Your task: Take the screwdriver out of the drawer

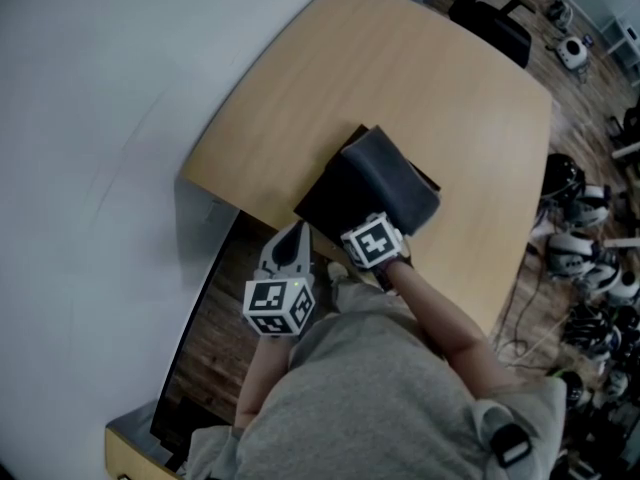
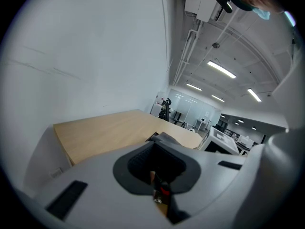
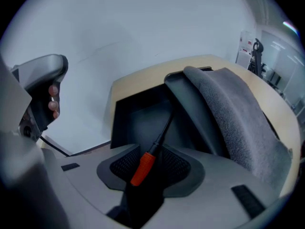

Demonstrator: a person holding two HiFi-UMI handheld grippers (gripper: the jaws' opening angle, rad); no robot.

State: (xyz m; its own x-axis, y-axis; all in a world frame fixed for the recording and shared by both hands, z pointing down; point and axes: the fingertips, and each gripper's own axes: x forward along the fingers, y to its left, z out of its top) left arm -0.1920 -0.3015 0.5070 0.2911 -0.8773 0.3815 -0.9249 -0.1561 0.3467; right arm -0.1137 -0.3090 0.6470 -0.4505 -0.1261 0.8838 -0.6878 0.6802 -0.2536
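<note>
**Head view.** The right claw [image 1: 370,240] is seen pointing steeply down into a black drawer [image 1: 325,203] set at the near edge of the wooden bench [image 1: 400,78]. A grey cloth [image 1: 395,183] is draped just beyond this claw. The left claw [image 1: 293,246] is held off the bench edge, just left of the right claw and apart from the drawer.

**Left gripper view.** The left claw is clenched: its jaws are drawn together to a narrow slit, with no object made out in the grip. The bench top lies ahead. The right claw's marker cube [image 2: 224,142] is seen to its right.

**Right gripper view.** The right claw is released, jaws wide apart. The screwdriver [image 3: 143,168] is found between them, orange handle nearer the left jaw and not pinched. Its black shaft runs ahead into the drawer. The grey cloth lies to the claw's right.
</note>
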